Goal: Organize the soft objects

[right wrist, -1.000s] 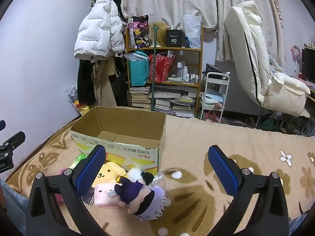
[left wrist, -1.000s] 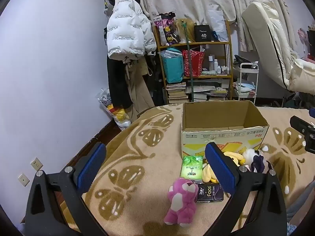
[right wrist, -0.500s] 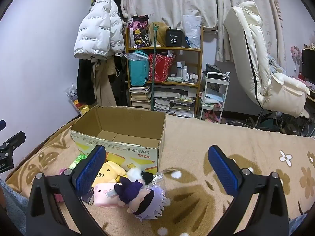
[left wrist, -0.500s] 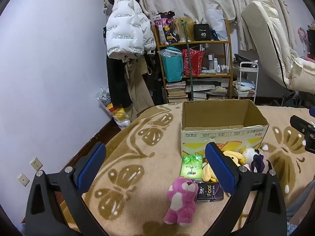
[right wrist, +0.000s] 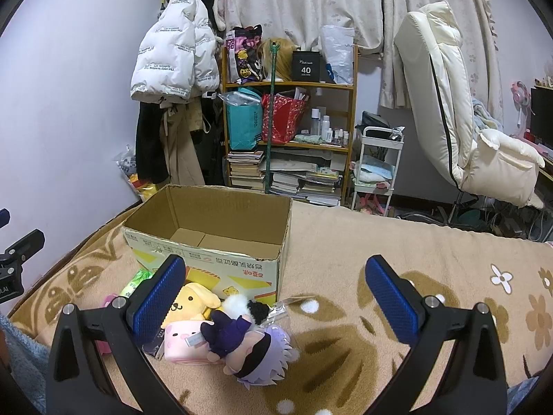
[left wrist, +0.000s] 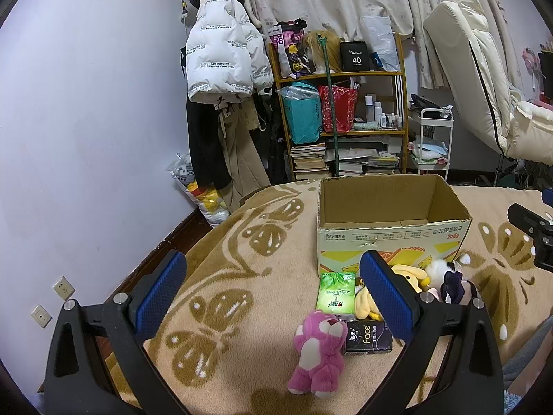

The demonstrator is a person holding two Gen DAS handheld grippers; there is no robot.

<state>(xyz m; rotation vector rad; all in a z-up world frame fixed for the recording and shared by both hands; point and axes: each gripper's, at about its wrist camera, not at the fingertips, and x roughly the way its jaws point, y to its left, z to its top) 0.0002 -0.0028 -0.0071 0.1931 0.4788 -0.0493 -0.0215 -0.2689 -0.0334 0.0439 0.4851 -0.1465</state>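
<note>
Toys (right wrist: 221, 325) heaped before empty cardboard box (right wrist: 207, 242); both grippers' fingers (left wrist: 383, 290) (right wrist: 390, 301) spread wide, holding nothing.

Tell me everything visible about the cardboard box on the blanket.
The cardboard box is brown corrugated card, open at the top with nothing visible inside, only the folded bottom flaps. Its near face is printed white, yellow and orange with red characters that appear upside down. It stands upright on the tan patterned blanket. The soft toys and tissue packs lie heaped right against that near face. Neither gripper touches it.
</note>
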